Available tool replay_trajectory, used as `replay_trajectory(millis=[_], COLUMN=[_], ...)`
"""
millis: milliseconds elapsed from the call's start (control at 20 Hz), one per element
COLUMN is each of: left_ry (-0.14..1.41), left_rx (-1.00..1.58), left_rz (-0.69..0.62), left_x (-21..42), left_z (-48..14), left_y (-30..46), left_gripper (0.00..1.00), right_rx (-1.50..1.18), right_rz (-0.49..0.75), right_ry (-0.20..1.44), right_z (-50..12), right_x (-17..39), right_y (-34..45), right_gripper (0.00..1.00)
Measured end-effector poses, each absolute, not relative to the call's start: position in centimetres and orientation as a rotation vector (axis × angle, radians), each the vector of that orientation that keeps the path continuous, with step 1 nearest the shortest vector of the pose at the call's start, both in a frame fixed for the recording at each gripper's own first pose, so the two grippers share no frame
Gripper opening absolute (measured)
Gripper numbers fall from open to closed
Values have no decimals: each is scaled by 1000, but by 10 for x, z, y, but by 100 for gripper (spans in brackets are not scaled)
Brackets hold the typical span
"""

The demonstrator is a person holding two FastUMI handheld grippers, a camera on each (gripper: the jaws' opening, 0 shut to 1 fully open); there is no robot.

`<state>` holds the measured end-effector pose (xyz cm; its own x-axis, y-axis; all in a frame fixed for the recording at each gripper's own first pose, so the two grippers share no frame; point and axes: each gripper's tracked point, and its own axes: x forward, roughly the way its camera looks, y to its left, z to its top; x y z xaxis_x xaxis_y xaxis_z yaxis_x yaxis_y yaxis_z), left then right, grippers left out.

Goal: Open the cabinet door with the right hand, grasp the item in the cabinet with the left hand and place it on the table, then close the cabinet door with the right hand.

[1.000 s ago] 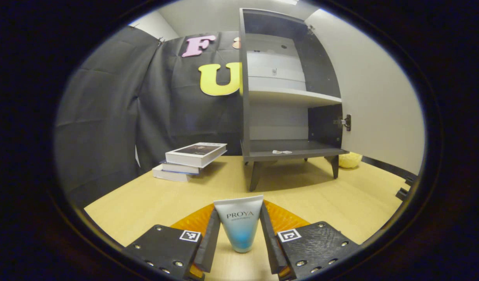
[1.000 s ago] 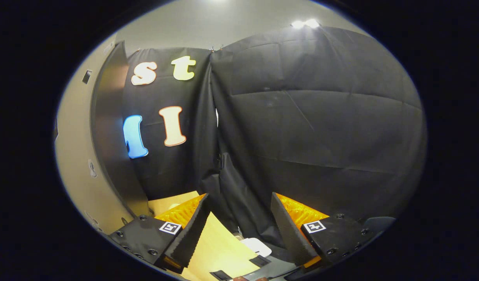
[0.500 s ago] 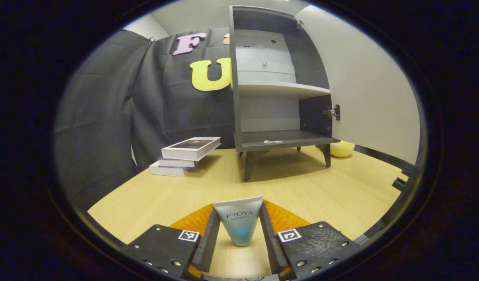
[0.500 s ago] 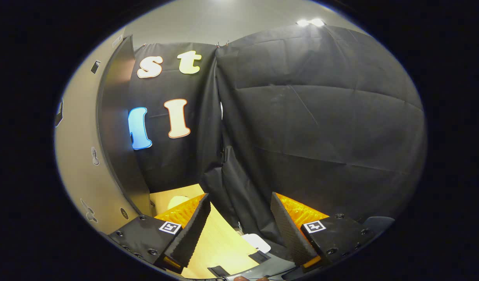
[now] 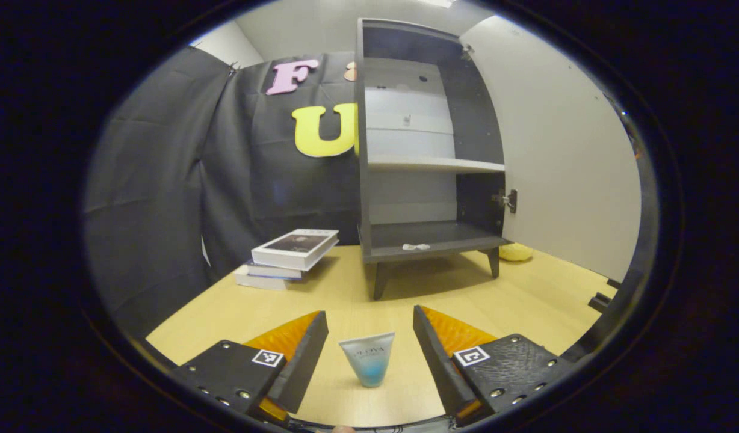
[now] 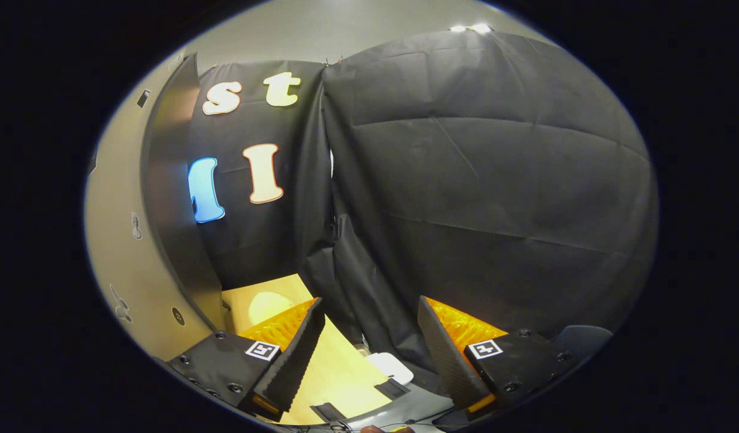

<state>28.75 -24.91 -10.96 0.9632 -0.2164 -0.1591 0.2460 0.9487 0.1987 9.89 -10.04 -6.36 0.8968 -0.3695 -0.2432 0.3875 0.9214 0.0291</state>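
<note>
So the little tube (image 5: 367, 359) is down on the counter (image 5: 526, 300) now, standing cap-end down between my left gripper (image 5: 368, 355) fingers with a clear gap on both sides. Half a second back those fingers were pinching it from both sides; now they've spread wide and let go, and the tube looks smaller in the left gripper view, so I've pulled back a bit too. That's the "place it on the table" bit done, as far as I can judge.

The tube itself: white at the flat crimped top, fading to blue toward the narrow bottom, some print on the front. It's balancing upright on the small end, so I'd guess a bump would tip it.

Behind it the dark cabinet (image 5: 423, 156) stands wide open, shelves bare apart from a small white scrap, pale door (image 5: 562, 150) swung out to the right. Stack of books (image 5: 288, 255) off to the left.

My right gripper (image 6: 366, 355) is spread and holding nothing, parked just beside the door's edge (image 6: 171, 198). Closing that door is what's left.
</note>
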Motion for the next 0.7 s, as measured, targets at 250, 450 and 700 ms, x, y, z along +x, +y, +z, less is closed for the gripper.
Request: replay_trajectory(millis=[250,450,700], left_ry=[69,99,143], left_rx=[246,211,152], left_rz=[-234,-253,-260], left_x=[267,244,231], left_z=[-40,0,53], left_y=[-254,-266,-276], left_gripper=[87,87,87], right_rx=[110,106,58], right_rz=[-378,-351,-318], right_ry=[191,129,85], right_z=[-58,-48,-41], right_x=[88,83,76], right_y=[-93,-82,-66], right_gripper=[98,93,93])
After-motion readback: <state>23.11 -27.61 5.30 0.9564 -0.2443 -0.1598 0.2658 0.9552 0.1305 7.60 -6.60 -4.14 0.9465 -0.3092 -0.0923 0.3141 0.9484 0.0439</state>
